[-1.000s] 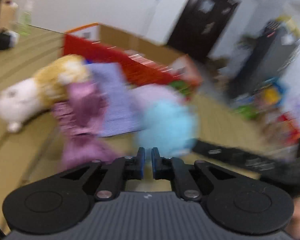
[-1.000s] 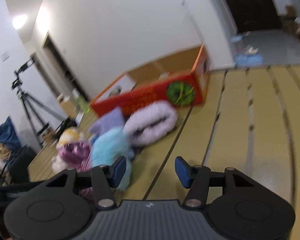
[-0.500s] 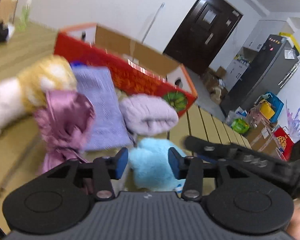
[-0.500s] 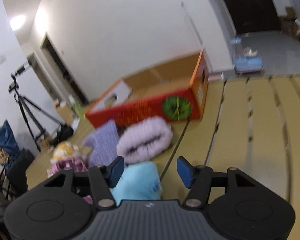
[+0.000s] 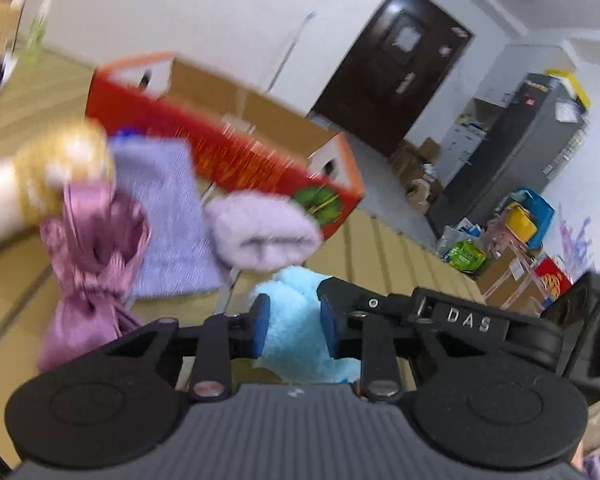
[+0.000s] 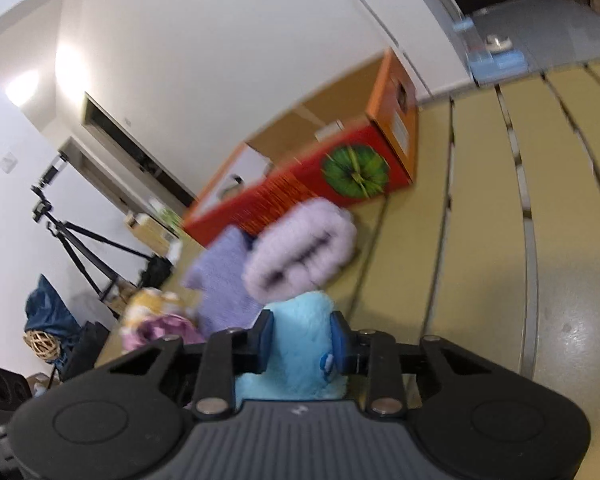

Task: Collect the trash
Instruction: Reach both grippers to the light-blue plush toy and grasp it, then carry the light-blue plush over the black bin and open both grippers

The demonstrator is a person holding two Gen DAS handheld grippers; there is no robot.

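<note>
A fluffy light-blue plush item (image 5: 296, 320) lies on the tan slatted floor. My left gripper (image 5: 294, 326) is open with its blue pads on either side of it, above it. My right gripper (image 6: 300, 340) has its pads against both sides of the same blue plush (image 6: 296, 344) and looks shut on it. The right gripper's black body (image 5: 440, 320) shows at the right of the left wrist view. The open red and orange cardboard box (image 5: 228, 148) stands beyond; it also shows in the right wrist view (image 6: 324, 176).
A lilac fluffy roll (image 5: 264, 228), a purple knitted cloth (image 5: 164, 216), a pink satin bundle (image 5: 92, 256) and a yellow-white plush toy (image 5: 48, 172) lie before the box. A tripod (image 6: 80, 248) stands left. A fridge (image 5: 516, 144) and clutter stand right.
My left gripper opened from shut. My right gripper moved down onto the blue plush and narrowed around it. Both cameras came closer to the pile.
</note>
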